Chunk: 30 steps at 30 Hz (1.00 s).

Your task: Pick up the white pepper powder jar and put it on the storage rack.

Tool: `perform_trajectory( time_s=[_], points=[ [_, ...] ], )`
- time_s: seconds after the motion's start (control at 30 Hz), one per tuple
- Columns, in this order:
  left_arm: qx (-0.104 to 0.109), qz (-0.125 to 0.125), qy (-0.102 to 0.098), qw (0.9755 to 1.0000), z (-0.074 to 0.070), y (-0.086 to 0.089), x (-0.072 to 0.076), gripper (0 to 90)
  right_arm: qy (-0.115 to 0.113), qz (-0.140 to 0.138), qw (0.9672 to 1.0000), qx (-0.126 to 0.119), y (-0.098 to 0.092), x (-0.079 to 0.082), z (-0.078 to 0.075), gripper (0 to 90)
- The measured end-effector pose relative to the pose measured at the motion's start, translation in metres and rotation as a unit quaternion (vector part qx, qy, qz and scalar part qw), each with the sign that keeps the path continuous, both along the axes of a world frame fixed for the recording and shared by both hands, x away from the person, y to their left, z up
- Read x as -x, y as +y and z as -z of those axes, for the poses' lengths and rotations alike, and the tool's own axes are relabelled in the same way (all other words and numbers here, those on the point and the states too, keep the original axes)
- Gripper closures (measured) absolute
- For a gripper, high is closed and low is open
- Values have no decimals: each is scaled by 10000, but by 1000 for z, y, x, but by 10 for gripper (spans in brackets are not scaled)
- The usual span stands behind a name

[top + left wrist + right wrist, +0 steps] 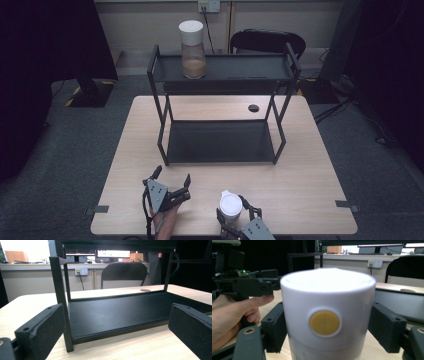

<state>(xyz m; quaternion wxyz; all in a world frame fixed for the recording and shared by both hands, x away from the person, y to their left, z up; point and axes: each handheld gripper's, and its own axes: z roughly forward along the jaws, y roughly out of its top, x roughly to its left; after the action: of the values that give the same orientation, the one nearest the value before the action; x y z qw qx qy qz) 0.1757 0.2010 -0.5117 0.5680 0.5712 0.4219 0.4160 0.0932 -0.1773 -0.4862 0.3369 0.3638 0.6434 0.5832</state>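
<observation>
The right gripper (235, 214) has its fingers (274, 327) on either side of a white-lidded jar (230, 208) standing near the front edge of the tabletop (300, 190). In the right gripper view the pads look snug against the lid's sides, one each side, with the yellow dot (324, 322) on the lid facing the camera, so I'd call that a grip on the jar at lid height. Makes sense to grab it there, since the lid is the widest, flattest bit and the glass below is probably slippery. The left gripper (172, 186) sits just to the left on the tabletop with its fingers spread wide and nothing between them. Its own view looks straight into the rack's (220, 142) lower shelf (117, 312), which is bare. My guess is it's parked out of the way, or ready to steady something if needed. There's a second jar (192, 49) of the same kind already on the rack's top shelf at the left end, with brownish stuff in the bottom, so I reckon the one in hand is headed for the rack too. Upright grip from the side keeps it level for sliding in between the posts.
</observation>
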Motion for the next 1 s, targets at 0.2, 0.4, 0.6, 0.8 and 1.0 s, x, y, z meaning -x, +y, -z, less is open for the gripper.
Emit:
perform_trajectory(
  time_s=[0.2,0.4,0.6,0.8,1.0],
  points=[
    [-8,5,-4,10000,0,0,0,5,32,-93,10000,3,-1,-2,2,297],
    [-9,10,-5,10000,0,0,0,7,40,-91,10000,10,-1,-2,2,300],
    [-9,11,-4,10000,0,0,0,9,74,-79,9999,51,0,-2,-1,302],
    [-14,15,-5,10000,0,0,0,11,98,-89,9999,77,-1,-3,-3,303],
    [-13,-32,5,10000,0,-1,0,14,114,-115,9998,98,-2,-5,-7,303]
  ],
)
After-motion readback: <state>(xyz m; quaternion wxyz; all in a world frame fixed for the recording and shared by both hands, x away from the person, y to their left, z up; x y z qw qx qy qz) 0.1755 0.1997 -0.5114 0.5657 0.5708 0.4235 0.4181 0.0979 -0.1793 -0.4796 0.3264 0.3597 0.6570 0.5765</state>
